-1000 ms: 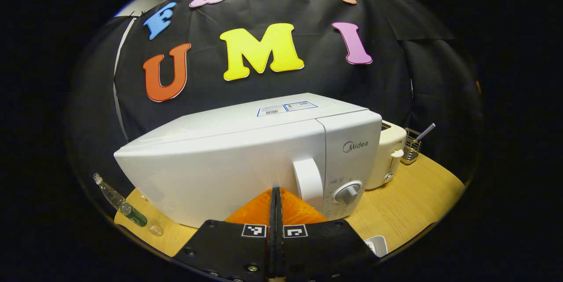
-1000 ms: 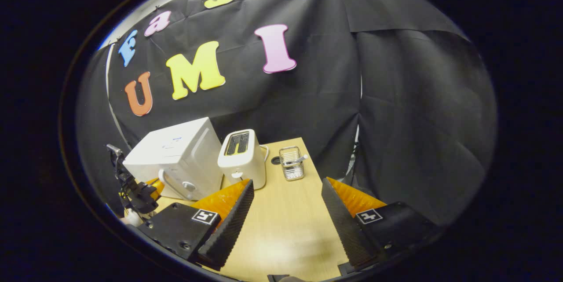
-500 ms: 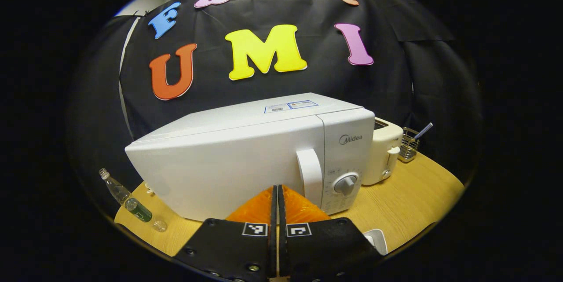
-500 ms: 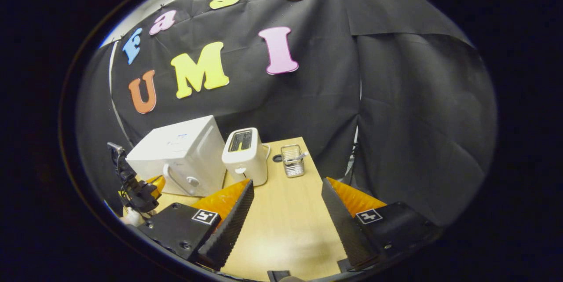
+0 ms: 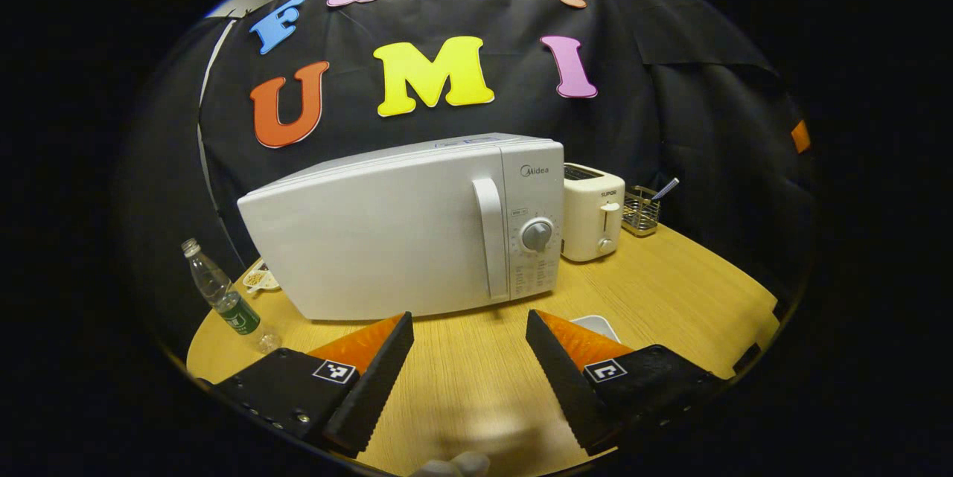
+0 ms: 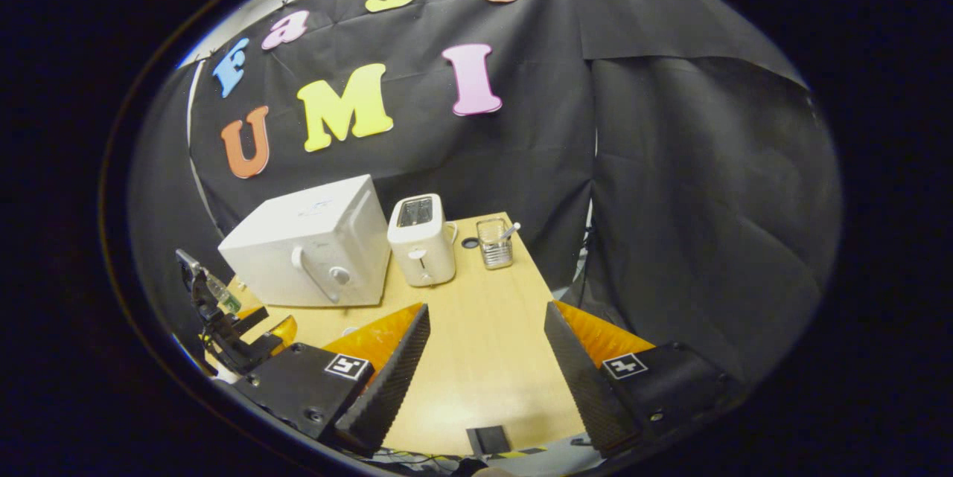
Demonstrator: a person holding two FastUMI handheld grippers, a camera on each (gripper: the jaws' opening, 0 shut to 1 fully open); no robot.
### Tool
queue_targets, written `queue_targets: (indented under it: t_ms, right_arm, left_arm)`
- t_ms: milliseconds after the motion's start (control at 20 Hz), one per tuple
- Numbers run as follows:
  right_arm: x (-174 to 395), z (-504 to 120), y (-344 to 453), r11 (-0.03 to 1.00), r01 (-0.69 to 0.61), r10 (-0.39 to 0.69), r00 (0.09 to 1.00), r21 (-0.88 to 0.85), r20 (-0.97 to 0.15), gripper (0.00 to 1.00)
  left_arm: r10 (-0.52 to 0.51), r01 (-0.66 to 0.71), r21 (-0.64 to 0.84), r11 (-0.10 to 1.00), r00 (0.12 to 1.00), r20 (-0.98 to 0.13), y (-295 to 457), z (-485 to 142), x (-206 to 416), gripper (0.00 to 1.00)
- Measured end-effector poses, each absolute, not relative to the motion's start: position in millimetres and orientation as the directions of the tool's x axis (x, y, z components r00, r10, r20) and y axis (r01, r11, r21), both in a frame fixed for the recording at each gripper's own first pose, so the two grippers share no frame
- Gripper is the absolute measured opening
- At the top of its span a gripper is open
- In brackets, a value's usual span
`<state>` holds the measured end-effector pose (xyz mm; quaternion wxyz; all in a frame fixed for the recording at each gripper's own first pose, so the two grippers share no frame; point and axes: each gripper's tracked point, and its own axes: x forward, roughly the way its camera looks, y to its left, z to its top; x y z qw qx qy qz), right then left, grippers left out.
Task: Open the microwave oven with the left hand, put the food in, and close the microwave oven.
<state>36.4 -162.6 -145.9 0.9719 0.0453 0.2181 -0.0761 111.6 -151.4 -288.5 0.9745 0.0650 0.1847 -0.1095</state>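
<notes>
Microwave oven, white box-shaped with a vertical bar handle [image 5: 489, 239] and a round grey dial, stands on the pale wooden surface [image 5: 670, 291] with its door shut; in the right gripper view it sits at the far left of the surface [image 6: 309, 250]. Just beside its dial side stands a cream two-slot toaster [image 5: 592, 213], then a small wire-mesh holder with a utensil in it [image 5: 642, 210]. On the oven's other side: a clear plastic bottle with a green label [image 5: 223, 298] and a small dish of something light [image 5: 259, 280], contents too small to tell. Part of a white tray-like item [image 5: 595, 326] shows on the surface between the left tool's fingers; this may be the food container, cannot tell. Change over the last second: the left tool [image 5: 469, 347], previously closed tight and close up against the door by the handle, has backed away and its fingers are now spread wide, holding nothing. The oven appears smaller and fully framed, handle well apart from the tool. Right tool [image 6: 488, 347] remains spread wide and empty over bare surface. Judgement: either the door has just been pushed closed and the task is near its end, or the tool is being reset for a proper grasp of the handle; these frames alone do not settle which.
</notes>
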Motion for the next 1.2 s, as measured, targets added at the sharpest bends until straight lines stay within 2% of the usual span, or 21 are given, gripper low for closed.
queue_targets:
  t_ms: [250,350,400,450,550,700,750,800,1050,1100,1200]
  right_arm:
    - [-17,-162,-88,0.989,0.133,-0.095,0.904,0.063,-0.417,0.99]
    - [-27,-160,-49,0.993,0.097,-0.06,0.916,0.074,-0.396,0.99]
    - [-31,-157,-29,0.994,0.072,-0.034,0.923,0.083,-0.383,0.91]
    - [-34,-153,-12,0.995,0.049,-0.013,0.93,0.089,-0.366,0.99]
    - [-35,-139,19,0.996,0.001,0.029,0.945,0.092,-0.325,0.99]
    - [-33,-108,53,0.995,-0.049,0.07,0.966,0.09,-0.248,0.99]
    - [-32,-94,60,0.995,-0.059,0.077,0.974,0.086,-0.215,0.91]
    - [-31,-80,65,0.994,-0.064,0.079,0.979,0.084,-0.186,0.99]
    - [-26,-28,72,0.994,-0.074,0.079,0.994,0.076,-0.07,0.99]
    - [-26,-22,72,0.995,-0.073,0.077,0.995,0.07,-0.056,0.9]
    - [-22,-14,71,0.995,-0.077,0.079,0.996,0.058,-0.043,0.91]
  left_arm:
    - [-0.232,0.257,0.03,0.966,0.911,-0.342,-109,-234,36,0.95]
    - [-0.217,0.237,0.029,0.971,0.924,-0.315,-77,-206,8,0.96]
    - [-0.213,0.23,0.028,0.973,0.933,-0.29,-62,-189,-1,0.96]
    - [-0.207,0.22,0.018,0.975,0.941,-0.268,-49,-173,-10,0.95]
    - [-0.18,0.188,0.016,0.982,0.958,-0.225,-18,-142,-22,0.95]
    - [-0.116,0.124,0.048,0.991,0.982,-0.146,25,-90,-30,0.95]
    - [-0.102,0.109,0.053,0.993,0.987,-0.122,36,-75,-32,0.95]
    - [-0.083,0.089,0.055,0.994,0.991,-0.1,42,-63,-33,0.95]
    - [-0.072,0.073,0.025,0.997,0.997,-0.037,55,-20,-36,0.94]
    - [-0.071,0.071,0.024,0.997,0.997,-0.029,55,-15,-35,0.94]
    - [-0.075,0.075,0.022,0.997,0.997,-0.019,55,-6,-34,0.94]
